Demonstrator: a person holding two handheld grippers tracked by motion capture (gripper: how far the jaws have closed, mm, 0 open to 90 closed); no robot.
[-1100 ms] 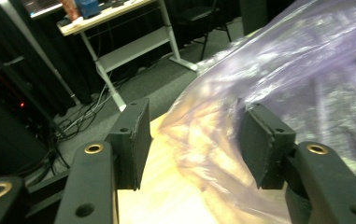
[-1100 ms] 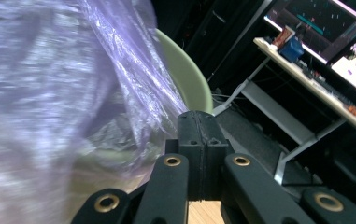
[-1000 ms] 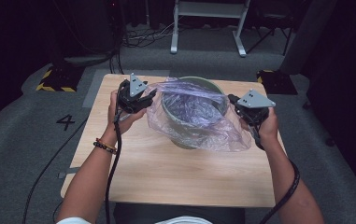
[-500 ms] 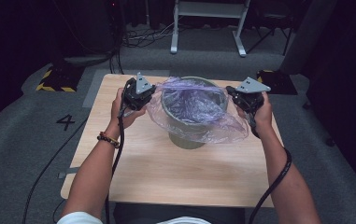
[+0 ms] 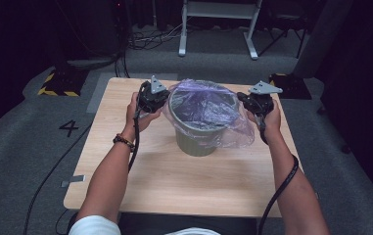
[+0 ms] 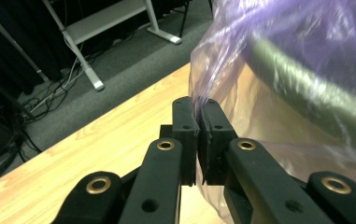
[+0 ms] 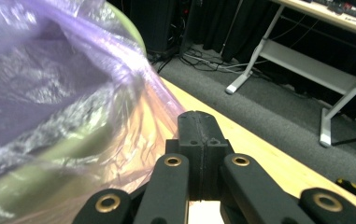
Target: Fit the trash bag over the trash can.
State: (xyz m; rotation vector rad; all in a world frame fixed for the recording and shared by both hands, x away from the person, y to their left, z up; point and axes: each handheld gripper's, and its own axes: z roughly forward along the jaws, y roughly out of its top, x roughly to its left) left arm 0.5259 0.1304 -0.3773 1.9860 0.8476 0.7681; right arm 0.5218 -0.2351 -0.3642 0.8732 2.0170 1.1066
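A green bin [image 5: 196, 141] stands in the middle of the wooden table [image 5: 174, 181], lined with a thin purple plastic bag [image 5: 203, 100] that spills over its rim. My left gripper [image 5: 163, 100] is at the bin's left side. In the left gripper view, the left gripper [image 6: 197, 105] is shut on a fold of the bag [image 6: 269, 42]. My right gripper [image 5: 243, 98] is at the bin's right side. In the right gripper view, the right gripper [image 7: 199, 119] is shut, with the bag [image 7: 49, 70] drawn taut to its tips.
A white metal stand [image 5: 218, 24] and loose cables lie on the floor beyond the table. A yellow-and-black striped block [image 5: 57, 83] sits off the far left corner. The number 4 [image 5: 70, 128] is marked on the grey floor at the left.
Both hands have moved toward the table's far side and a little lower. The bag's mouth, spread wide and loose before, now sits closer around the bin's rim.
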